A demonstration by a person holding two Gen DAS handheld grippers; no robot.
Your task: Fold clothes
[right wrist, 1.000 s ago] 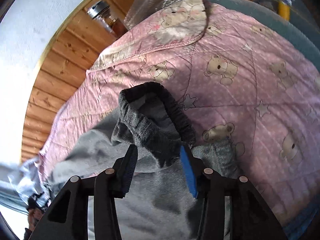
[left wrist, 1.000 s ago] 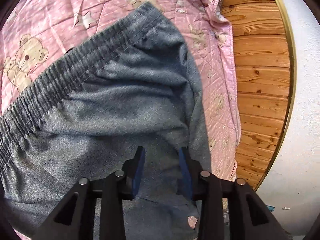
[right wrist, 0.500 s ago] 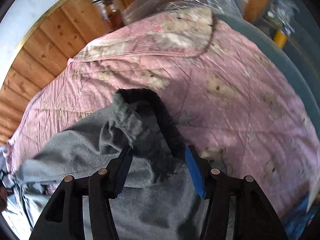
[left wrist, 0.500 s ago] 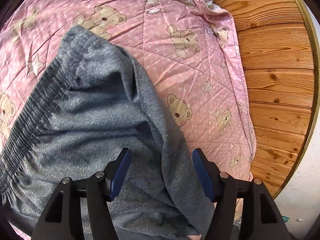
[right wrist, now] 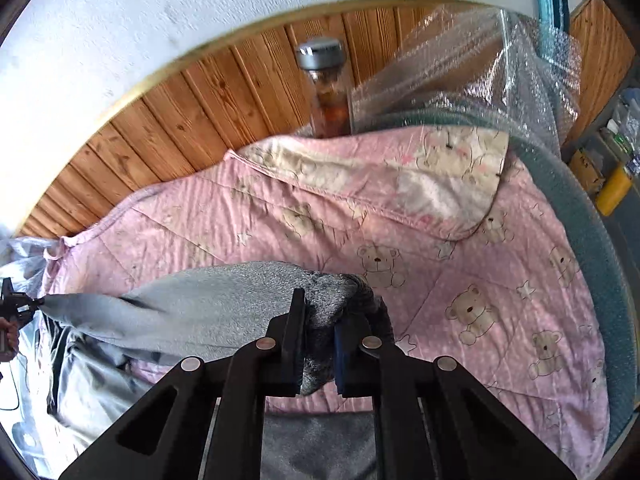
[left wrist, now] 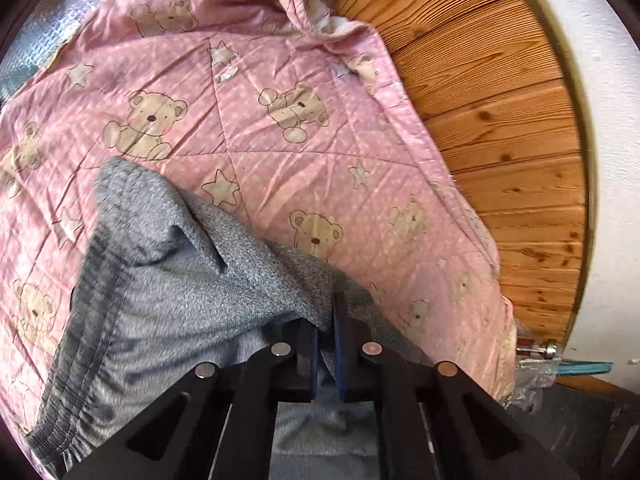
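Left wrist view: the left gripper (left wrist: 326, 336) has its fingers pinched tight on a fold of the grey sweatpants (left wrist: 180, 280), which lie on the pink bear-print quilt (left wrist: 280, 128). The ribbed waistband (left wrist: 84, 320) runs along the garment's left edge. Beyond the quilt's right edge is a wood-panelled wall (left wrist: 500, 120).

Right wrist view: the right gripper (right wrist: 320, 344) clamps a bunched part of the grey sweatpants (right wrist: 224, 304), lifted off the pink bear-print quilt (right wrist: 460, 280) and stretched left toward the other gripper at the frame edge. Behind the quilt stand a jar (right wrist: 326, 84) and bubble wrap (right wrist: 480, 64).
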